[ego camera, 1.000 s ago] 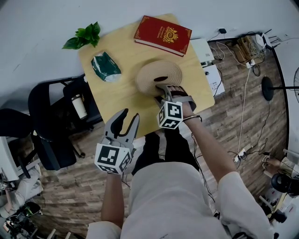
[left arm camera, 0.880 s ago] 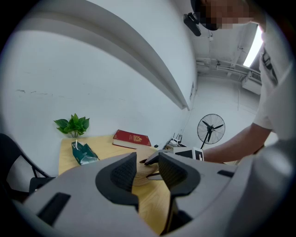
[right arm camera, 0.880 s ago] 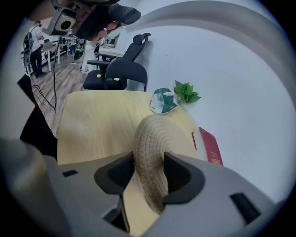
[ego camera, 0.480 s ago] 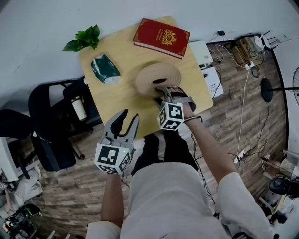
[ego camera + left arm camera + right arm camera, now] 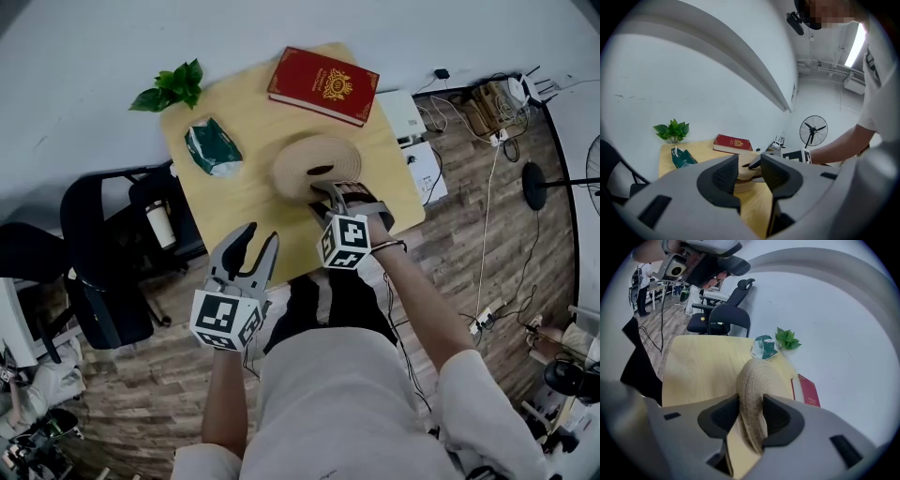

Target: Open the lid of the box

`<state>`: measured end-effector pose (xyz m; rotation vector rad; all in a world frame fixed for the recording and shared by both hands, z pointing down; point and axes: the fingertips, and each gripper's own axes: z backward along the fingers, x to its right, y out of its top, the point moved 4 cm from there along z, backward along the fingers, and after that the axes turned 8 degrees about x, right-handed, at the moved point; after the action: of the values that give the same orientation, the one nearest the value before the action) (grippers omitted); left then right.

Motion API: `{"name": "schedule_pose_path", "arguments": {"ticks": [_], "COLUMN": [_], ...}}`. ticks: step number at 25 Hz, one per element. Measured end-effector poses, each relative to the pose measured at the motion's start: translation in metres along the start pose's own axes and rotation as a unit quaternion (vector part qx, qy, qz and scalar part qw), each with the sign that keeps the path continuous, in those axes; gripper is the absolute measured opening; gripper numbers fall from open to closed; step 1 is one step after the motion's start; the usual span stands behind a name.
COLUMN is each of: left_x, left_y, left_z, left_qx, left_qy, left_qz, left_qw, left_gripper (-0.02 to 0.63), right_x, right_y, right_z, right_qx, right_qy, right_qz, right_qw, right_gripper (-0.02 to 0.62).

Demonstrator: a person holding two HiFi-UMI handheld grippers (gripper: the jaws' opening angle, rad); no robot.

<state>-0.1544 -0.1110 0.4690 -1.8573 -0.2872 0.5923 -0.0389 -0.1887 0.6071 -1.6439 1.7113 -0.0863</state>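
- Far left on the bench (image 5: 234, 202): plant (image 5: 173, 82) and green packet (image 5: 212, 148), well apart from the box, not in play.
- Left claw (image 5: 261, 232): spread, empty, hovering off the bench's near edge. Likely on standby to steady the base.
- Woven box (image 5: 314, 161): mid-bench, lid (image 5: 757, 380) on top.
- Right claw (image 5: 328, 190): jaws just been closing, now pinching the lid's near rim, angled down. A rim grip probably gives leverage to tip it up.
- Red book (image 5: 323, 84): back corner, out of the way.
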Motion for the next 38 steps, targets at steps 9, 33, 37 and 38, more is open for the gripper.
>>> {"name": "schedule_pose_path", "arguments": {"ticks": [9,33,37,38], "left_x": [0.004,0.010,0.013,0.013], "left_y": [0.007,0.020,0.022,0.023], "left_z": [0.000,0.008,0.012,0.013], "left_qx": [0.004,0.020,0.023,0.024], "left_qy": [-0.002,-0.005,-0.006,-0.006], "left_qz": [-0.006,-0.014,-0.016,-0.017], "left_qw": [1.0000,0.9997,0.9996,0.9995], "left_gripper": [0.144,0.144,0.144,0.144], "right_x": [0.005,0.029,0.032,0.033], "right_y": [0.005,0.021,0.022,0.023], "right_z": [0.008,0.029,0.034,0.035], "right_qx": [0.007,0.009,0.010,0.010], "right_qy": [-0.005,-0.040,-0.050,-0.053], "right_qz": [0.010,0.034,0.032,0.032], "right_qw": [1.000,0.999,0.998,0.998], "right_gripper": [0.140,0.091,0.083,0.082]}}
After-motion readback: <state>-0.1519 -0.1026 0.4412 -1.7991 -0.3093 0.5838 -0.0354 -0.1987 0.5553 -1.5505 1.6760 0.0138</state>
